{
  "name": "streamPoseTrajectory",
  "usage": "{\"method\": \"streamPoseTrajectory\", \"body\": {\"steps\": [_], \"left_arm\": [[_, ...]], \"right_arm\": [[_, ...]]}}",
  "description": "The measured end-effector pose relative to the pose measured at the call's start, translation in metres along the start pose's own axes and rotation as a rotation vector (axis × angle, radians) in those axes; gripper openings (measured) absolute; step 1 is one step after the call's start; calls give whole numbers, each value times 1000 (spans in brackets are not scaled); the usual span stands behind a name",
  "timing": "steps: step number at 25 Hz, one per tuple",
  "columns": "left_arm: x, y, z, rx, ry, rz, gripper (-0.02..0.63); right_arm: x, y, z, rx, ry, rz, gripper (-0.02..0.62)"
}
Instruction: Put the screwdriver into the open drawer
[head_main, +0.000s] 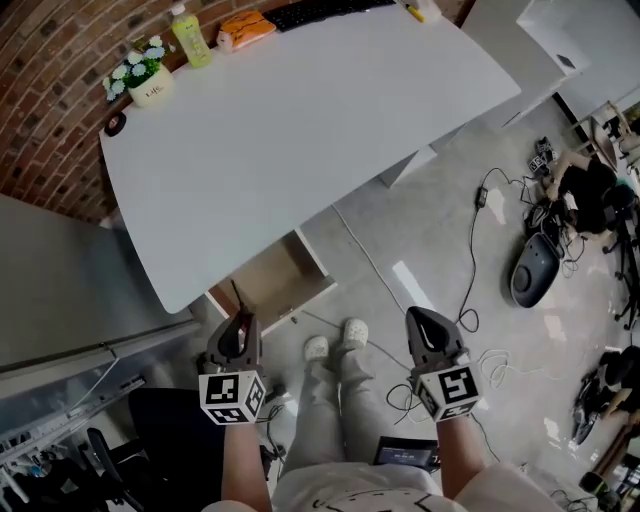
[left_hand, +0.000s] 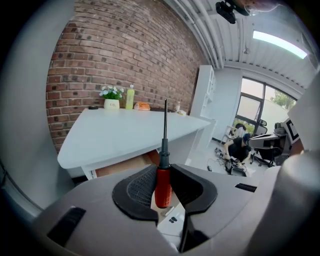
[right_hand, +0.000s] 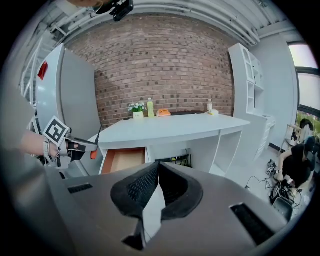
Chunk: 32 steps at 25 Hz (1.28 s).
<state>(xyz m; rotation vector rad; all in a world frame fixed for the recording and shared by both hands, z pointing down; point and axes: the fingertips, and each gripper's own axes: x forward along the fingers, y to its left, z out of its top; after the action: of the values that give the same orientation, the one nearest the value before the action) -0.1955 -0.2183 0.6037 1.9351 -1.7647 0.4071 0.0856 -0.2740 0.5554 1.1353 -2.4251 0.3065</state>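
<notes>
A screwdriver (left_hand: 163, 182) with a red handle and a thin black shaft stands upright between the jaws of my left gripper (left_hand: 164, 169), which is shut on the handle. In the head view the left gripper (head_main: 237, 325) hangs just in front of the open wooden drawer (head_main: 268, 281) under the white desk (head_main: 300, 130), and the screwdriver shaft (head_main: 237, 296) points toward the drawer. The drawer (right_hand: 123, 159) looks empty in the right gripper view. My right gripper (head_main: 424, 322) hangs over the floor further right, its jaws (right_hand: 158, 166) closed together with nothing in them.
On the desk's far edge stand a flower pot (head_main: 148, 86), a green bottle (head_main: 190, 38), an orange packet (head_main: 245, 29) and a keyboard (head_main: 322, 12). A grey cabinet (head_main: 55, 285) flanks the drawer on the left. Cables (head_main: 478, 205) cross the floor; a person (head_main: 592, 190) sits at the right.
</notes>
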Motion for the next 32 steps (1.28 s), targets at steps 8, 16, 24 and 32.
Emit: {"method": "streamPoseTrajectory", "body": {"steps": [8,16,24,32], "left_arm": [[21,8,-56,-13,85,17,92],[56,31,-87,-9,140,25,92],[102,44,-112,11,204,16,94],[148,63,-137,15,246,10,94]], "right_arm": [[11,0,-52,57,144,-1,18],[40,-2,-84,67,97,48,18],[68,-9,-110,27,113,70,18],[103,-35,-121,7,94,34,18]]}}
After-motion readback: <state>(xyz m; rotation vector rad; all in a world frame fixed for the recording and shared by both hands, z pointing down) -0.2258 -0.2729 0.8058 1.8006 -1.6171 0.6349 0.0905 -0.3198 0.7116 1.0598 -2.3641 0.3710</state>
